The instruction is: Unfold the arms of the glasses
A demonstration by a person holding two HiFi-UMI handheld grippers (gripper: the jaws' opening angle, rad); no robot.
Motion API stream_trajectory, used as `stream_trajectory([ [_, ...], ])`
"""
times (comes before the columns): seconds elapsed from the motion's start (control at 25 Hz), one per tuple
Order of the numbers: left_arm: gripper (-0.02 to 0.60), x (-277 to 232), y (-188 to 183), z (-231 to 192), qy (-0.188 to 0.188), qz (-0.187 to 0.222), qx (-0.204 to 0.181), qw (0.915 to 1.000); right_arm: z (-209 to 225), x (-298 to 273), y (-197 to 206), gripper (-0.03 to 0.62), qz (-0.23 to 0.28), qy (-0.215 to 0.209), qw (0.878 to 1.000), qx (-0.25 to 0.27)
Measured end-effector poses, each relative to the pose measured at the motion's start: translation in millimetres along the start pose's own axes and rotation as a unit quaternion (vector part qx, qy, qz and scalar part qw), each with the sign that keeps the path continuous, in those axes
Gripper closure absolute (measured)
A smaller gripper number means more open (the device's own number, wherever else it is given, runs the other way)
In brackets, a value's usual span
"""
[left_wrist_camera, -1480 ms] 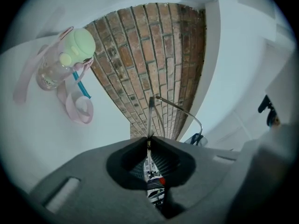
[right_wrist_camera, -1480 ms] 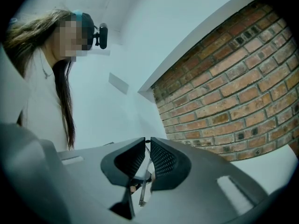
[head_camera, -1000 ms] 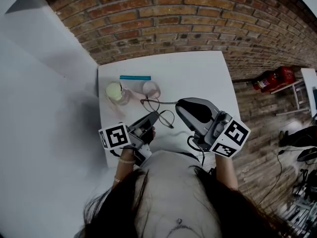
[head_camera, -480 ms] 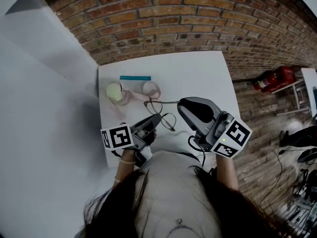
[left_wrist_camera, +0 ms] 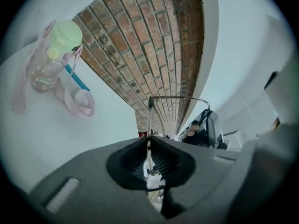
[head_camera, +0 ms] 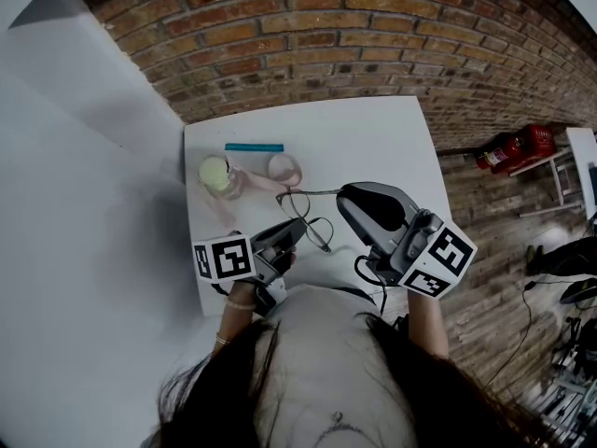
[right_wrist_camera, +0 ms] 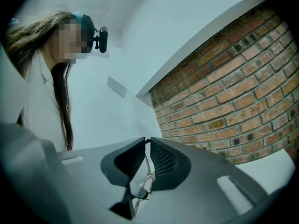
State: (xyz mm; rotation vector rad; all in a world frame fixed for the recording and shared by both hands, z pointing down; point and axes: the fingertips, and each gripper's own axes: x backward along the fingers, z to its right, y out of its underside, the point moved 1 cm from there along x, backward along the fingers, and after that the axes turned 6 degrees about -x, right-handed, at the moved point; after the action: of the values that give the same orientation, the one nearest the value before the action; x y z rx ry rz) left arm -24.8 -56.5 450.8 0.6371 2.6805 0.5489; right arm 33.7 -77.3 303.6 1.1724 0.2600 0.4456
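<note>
The glasses (head_camera: 315,226) hang in the air over the white worktop (head_camera: 373,138), just below the centre of the head view, stretched between the two claws. They look like a thin wire frame: light, springy and easily bent, with lenses that would smear or scratch. To my eye the safe holds are the metal near a hinge and the far end of an arm, never the lens, and the swing should follow the hinge's own arc with little force.

The left claw (left_wrist_camera: 148,141) is closed to a slit on a thin wire part of the frame. The right claw (right_wrist_camera: 145,141) is pinched on another thin metal strand.

The head view gives the layout only: both lenses, one arm reaching right, and the green-capped bottle (head_camera: 216,173) with its pink strap (head_camera: 284,168) well apart at upper left. It cannot show either grip. The left gripper view does, and it traces the wire rising from the jaws, bending and running right toward the other claw. The right gripper view shows its own pinch, but mostly brick wall (right_wrist_camera: 233,97) and the person beyond it, not the lenses.
</note>
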Motion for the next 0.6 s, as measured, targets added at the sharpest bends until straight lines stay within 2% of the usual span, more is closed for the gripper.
stream_trajectory([
  [0.6, 0.56, -4.8, 13.3, -0.3, -0.006, -0.044, -0.022, 0.9988, 3.6, 1.4, -0.2, 0.553, -0.001, 0.005, 1.0, 0.0],
])
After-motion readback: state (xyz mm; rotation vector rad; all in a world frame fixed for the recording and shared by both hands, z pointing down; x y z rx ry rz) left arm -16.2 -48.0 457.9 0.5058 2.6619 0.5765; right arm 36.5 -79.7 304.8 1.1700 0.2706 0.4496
